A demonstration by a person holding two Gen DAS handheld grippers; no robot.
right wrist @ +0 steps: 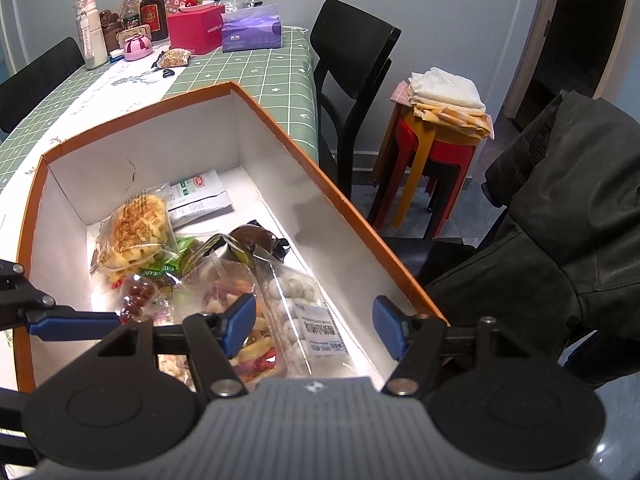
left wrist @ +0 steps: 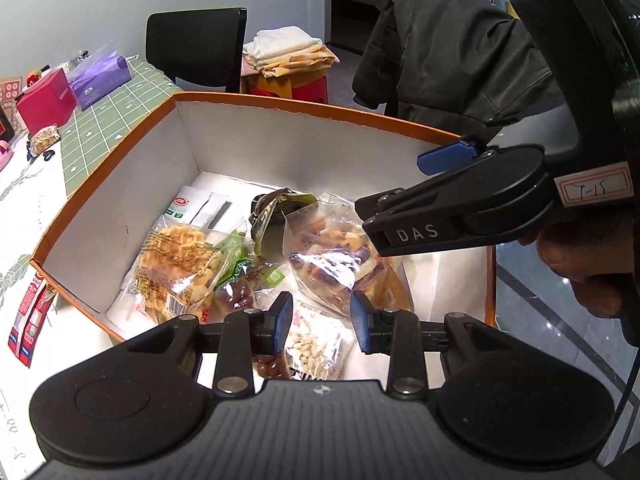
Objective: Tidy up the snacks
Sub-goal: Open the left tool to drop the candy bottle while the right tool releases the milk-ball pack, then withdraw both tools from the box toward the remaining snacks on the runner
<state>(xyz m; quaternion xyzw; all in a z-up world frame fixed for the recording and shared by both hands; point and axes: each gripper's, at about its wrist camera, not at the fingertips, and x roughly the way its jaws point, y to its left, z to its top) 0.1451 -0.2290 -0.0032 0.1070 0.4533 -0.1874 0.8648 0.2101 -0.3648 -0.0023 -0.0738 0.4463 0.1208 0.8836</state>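
An orange-rimmed white box [left wrist: 120,184] [right wrist: 280,128] holds several snack packs. Among them are a waffle pack [left wrist: 180,264] [right wrist: 136,232], a clear bag of mixed dried fruit [left wrist: 332,256], a peanut bag [left wrist: 316,344], a white sachet [left wrist: 192,208] and a dark green pouch [left wrist: 276,212]. My left gripper [left wrist: 322,320] is open above the peanut bag, with nothing between its pads. My right gripper [right wrist: 314,330] [left wrist: 390,184] is open over the box's right side, above a clear pack of white round sweets [right wrist: 296,292]. One of the left gripper's fingers [right wrist: 72,324] shows in the right wrist view.
A red packet [left wrist: 32,312] lies on the table outside the box. On the green checked tablecloth [right wrist: 248,72] stand a red box [right wrist: 196,32], a purple tissue box [right wrist: 252,32] and bottles [right wrist: 154,8]. Beside the table are a black chair [right wrist: 352,64], stacked stools [right wrist: 436,148] and a dark jacket [right wrist: 560,208].
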